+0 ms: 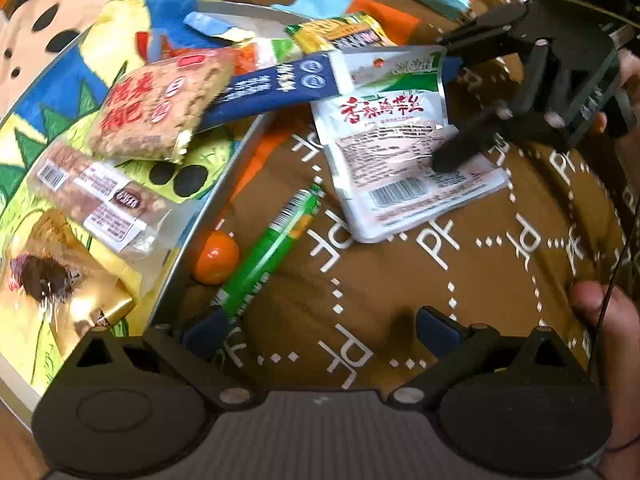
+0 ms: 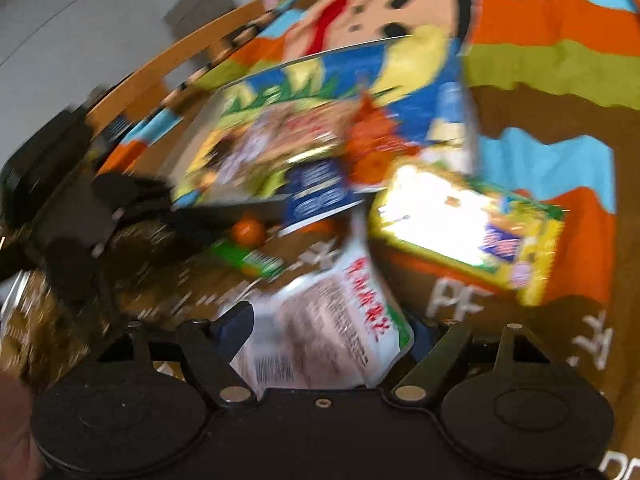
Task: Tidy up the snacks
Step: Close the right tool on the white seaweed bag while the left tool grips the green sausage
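A white snack packet with red characters (image 1: 400, 152) (image 2: 328, 332) lies on the brown cloth, its top edge resting on a blue packet (image 1: 276, 88). My right gripper (image 1: 448, 112) (image 2: 332, 328) straddles its right part, and in the blurred right wrist view both pads touch the packet's sides. My left gripper (image 1: 322, 328) hovers open over bare cloth, nothing between its fingers. A green stick snack (image 1: 268, 252) (image 2: 248, 260) and a small orange ball (image 1: 216, 256) (image 2: 248, 232) lie by its left finger, against the tray's rim (image 1: 224, 184).
The picture tray holds a rice cracker packet (image 1: 156, 108), a nut bar (image 1: 92, 196) and a gold wrapper (image 1: 52, 276). A yellow-green packet (image 1: 336, 32) (image 2: 468, 232) lies beyond the white one. A person's thumb (image 1: 600, 304) shows at the right edge. Brown printed cloth (image 1: 400, 280) covers the table.
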A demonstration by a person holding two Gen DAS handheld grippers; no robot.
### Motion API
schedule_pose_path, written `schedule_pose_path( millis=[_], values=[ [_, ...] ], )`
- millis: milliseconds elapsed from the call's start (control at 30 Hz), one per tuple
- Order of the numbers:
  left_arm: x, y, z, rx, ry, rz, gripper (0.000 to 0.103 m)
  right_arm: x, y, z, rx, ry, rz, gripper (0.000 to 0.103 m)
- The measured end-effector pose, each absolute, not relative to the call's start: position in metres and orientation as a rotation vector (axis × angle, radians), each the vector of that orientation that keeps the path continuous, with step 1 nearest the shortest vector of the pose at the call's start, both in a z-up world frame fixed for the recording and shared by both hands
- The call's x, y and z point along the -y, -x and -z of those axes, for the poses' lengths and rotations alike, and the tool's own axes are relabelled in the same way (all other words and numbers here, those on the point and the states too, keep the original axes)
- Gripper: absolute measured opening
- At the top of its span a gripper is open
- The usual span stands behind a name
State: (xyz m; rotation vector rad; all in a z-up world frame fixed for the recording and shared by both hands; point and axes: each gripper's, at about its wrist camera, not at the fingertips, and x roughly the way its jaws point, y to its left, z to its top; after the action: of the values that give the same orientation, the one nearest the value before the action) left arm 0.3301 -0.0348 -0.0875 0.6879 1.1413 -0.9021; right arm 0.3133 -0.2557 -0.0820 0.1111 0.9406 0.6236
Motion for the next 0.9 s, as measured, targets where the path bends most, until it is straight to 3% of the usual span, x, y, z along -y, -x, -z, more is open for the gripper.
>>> schedule_pose_path(
  millis=[267,533,667,800,900],
  values=[
    [0.049,-0.326,0.096,-1.048,-0.822,0.876,0.102,0.233,-0.294,0.076,-0.879,0.043,-0.702,0.102],
    [0.046,-0.327,0.103,-1.026,-0.817,0.908,0.103,0.195,-0.275,0.090,-0.805,0.295,-0.674,0.102],
    [0.042,-0.323,0.100,-1.020,-0.799,0.904,0.103,0.187,-0.284,0.099,-0.770,0.235,-0.561,0.096],
    [0.039,-0.323,0.097,-1.023,-0.759,0.891,0.102,0.191,-0.286,0.094,-0.749,0.179,-0.505,0.076],
    [0.037,-0.319,0.091,-1.005,-0.734,0.868,0.099,0.203,-0.290,0.086,-0.765,0.095,-0.448,0.068]
  ],
)
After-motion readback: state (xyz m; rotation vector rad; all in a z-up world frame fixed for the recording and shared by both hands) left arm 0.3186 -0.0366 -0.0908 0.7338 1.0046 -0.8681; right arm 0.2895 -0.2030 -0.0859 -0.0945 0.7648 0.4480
